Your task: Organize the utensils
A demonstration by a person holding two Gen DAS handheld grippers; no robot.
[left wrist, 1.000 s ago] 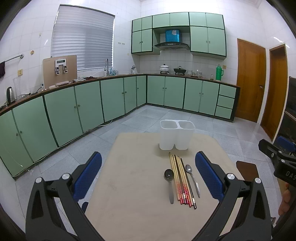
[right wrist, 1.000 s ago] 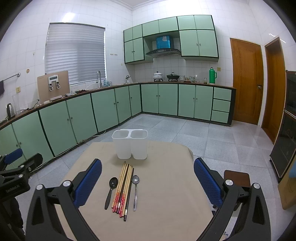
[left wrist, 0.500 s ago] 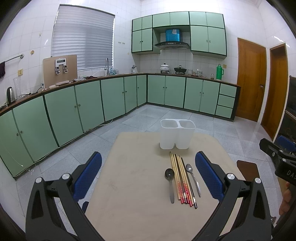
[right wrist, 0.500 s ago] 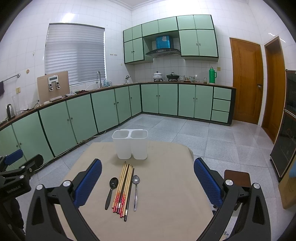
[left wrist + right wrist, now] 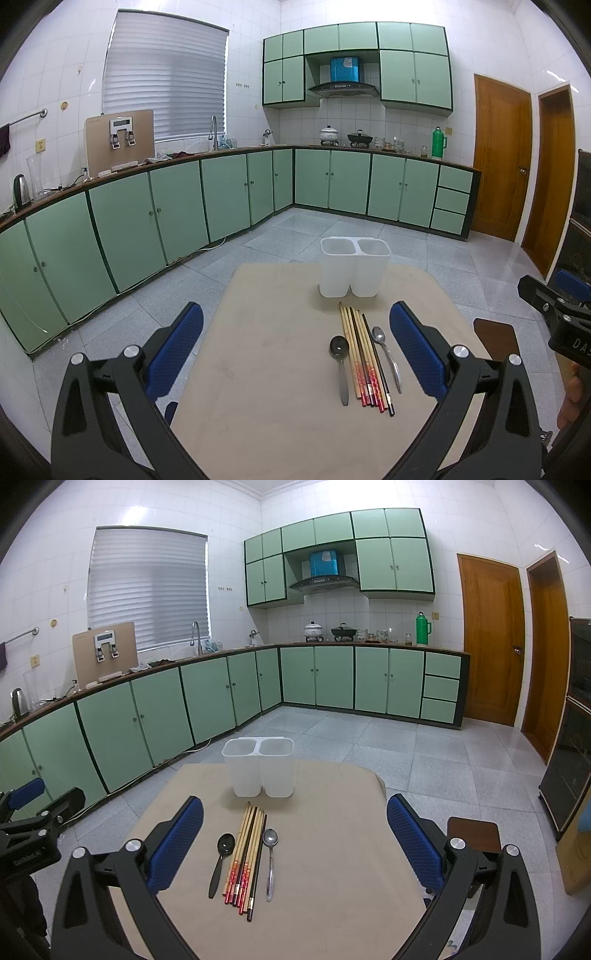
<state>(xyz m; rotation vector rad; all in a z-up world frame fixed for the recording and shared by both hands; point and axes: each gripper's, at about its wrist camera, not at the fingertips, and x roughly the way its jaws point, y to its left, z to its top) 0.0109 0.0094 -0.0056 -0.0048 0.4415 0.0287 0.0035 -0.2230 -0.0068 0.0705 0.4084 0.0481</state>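
Two grippers are held above the near edge of the beige table (image 5: pixel 266 369), and almost nothing differs from one second ago: the utensils lie in the same places, and in the left wrist view the holder only sits very slightly more to the left. The left gripper (image 5: pixel 295 347) has its blue pads spread wide with nothing between them, and the right gripper (image 5: pixel 295 834) is spread wide and empty in the same way. Ahead of both, the white two-compartment holder (image 5: pixel 258 766) stands upright at the far side of the table, and both compartments look empty. Between it and the grippers lies a bundle of chopsticks (image 5: pixel 245 853), with a black spoon (image 5: pixel 221 860) just to its left and a metal spoon (image 5: pixel 270 856) just to its right. The bundle lies ahead and to the right of the left gripper, but ahead and to the left of the right one. Only the left wrist view shows part of a hand (image 5: pixel 572 391) at its right edge, under the other gripper's black body. Only the right wrist view shows the left gripper from outside, at its left edge.
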